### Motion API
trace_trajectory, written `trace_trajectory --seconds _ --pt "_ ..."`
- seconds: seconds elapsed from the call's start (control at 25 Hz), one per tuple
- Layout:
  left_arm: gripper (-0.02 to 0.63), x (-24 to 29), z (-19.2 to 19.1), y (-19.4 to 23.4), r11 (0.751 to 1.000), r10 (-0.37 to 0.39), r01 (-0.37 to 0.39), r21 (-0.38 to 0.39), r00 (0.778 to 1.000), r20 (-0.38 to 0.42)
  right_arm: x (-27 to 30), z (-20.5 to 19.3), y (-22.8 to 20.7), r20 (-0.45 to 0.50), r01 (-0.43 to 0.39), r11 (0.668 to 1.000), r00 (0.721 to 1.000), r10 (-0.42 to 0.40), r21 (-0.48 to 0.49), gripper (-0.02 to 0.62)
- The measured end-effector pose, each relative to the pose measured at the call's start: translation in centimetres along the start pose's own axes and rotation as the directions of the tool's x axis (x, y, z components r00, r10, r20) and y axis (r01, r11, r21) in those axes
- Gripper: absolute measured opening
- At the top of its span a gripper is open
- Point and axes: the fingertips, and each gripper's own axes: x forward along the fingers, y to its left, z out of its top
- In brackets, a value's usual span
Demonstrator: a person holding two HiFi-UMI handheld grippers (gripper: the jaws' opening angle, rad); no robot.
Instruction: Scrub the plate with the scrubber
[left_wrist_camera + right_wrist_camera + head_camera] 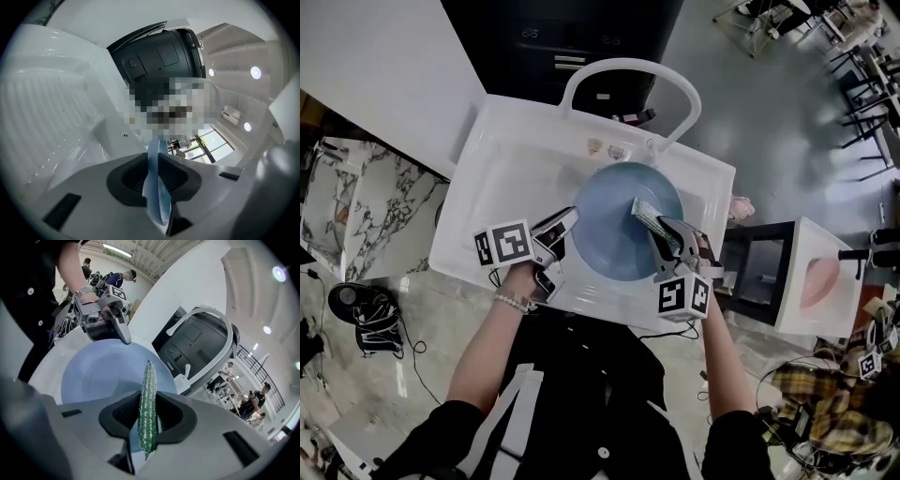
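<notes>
A round pale blue plate (609, 234) lies tilted in the white plastic basin (511, 159). My left gripper (567, 232) is shut on its left rim; in the left gripper view the rim (158, 187) runs edge-on between the pads. My right gripper (661, 234) is shut on a flat green scrubber (647, 217), which rests over the plate's right half. The right gripper view shows the scrubber (148, 399) standing edge-on between the jaws, its tip over the plate (98, 376), with the left gripper (123, 336) on the plate's far rim.
A white arched handle (628, 70) rises from the basin's far wall, with a black cabinet (553, 37) behind it. A marble counter (356, 206) lies to the left. A white box (816, 281) stands to the right. People stand in the background of the right gripper view.
</notes>
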Motion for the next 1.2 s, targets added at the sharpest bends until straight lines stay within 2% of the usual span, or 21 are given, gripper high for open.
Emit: trace_trajectory --seconds 0.4,0.72,0.96,1.2 --pt "0.061 0.8 0.2 0.9 1.0 0.007 -0.008 -0.018 1.0 -0.008 -2.6 1.8 5.8 0.02 -0.103 0.992 0.995 0.101 0.075 0.095" --pt "0.061 1.1 0.0 1.7 0.999 0.019 -0.02 -0.046 1.0 -0.011 -3.4 6.0 8.6 0.118 -0.186 0.972 0.978 0.17 0.143 0.095" --pt "0.063 1.1 -0.8 3.5 0.997 0.062 -0.064 -0.045 0.997 -0.048 -4.8 10.0 6.5 0.256 -0.171 0.945 0.962 0.098 0.279 0.095" --pt "0.064 1.5 -2.6 5.8 0.993 0.112 -0.116 -0.028 0.986 -0.12 -5.5 10.5 4.9 0.261 -0.137 0.915 0.965 0.036 0.379 0.095"
